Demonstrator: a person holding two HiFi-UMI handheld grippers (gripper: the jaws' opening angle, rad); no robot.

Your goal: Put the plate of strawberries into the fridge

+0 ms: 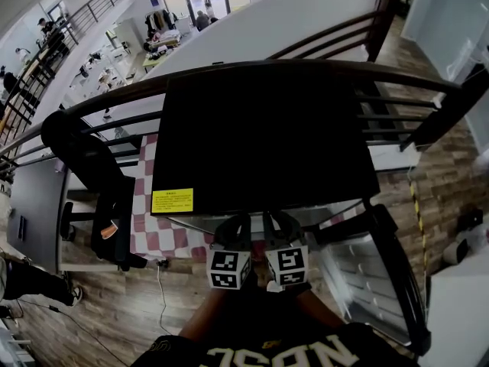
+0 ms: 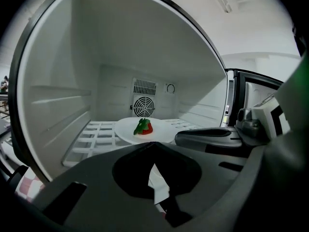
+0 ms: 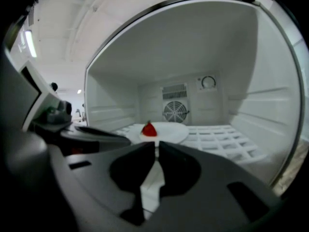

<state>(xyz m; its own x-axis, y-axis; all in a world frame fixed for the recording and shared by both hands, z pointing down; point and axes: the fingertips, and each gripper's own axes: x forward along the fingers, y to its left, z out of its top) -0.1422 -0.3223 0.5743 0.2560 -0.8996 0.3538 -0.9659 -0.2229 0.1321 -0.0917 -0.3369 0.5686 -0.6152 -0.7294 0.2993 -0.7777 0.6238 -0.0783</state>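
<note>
The left tongs (image 2: 154, 146) and right tongs (image 3: 157, 146) sit closed by the strawberry plate (image 2: 166, 130) on the fridge shelf (image 2: 96, 137)

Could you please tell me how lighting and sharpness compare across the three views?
Head view: fisheye bends the railing, fridge near black. Left gripper view: evenly lit interior, strawberry crisp. Right gripper view: strawberry softer, dark corners.

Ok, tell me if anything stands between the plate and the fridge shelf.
Nothing visible does. The plate, with one strawberry on it, already sits on the white shelf inside the fridge.
</note>
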